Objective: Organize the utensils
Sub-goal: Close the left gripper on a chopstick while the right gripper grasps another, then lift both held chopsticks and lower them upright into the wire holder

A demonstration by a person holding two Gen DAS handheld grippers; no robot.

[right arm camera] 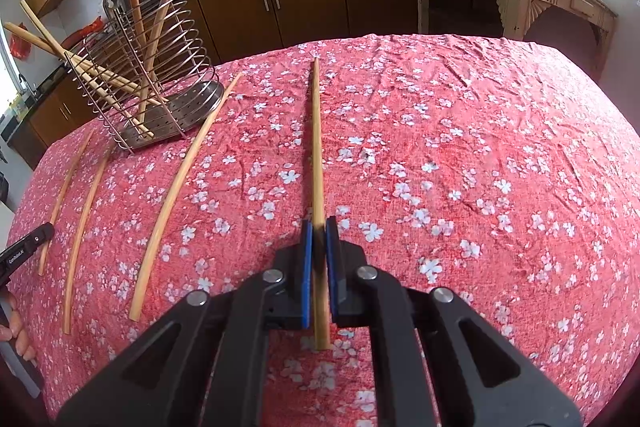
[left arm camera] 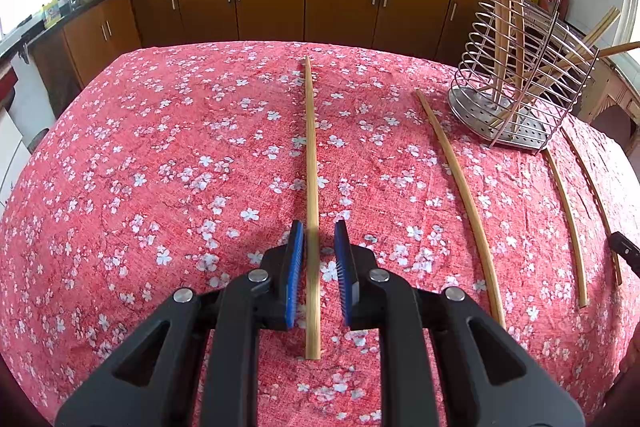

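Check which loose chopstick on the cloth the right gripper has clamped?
The rightmost chopstick, lying apart from the others: the right gripper pads press its near end. The rest lie free, left, near the wire holder.

White lettering reading roughly "GenRobot.AI" runs along the black left gripper [right arm camera: 25,254], at the right wrist view's left edge.
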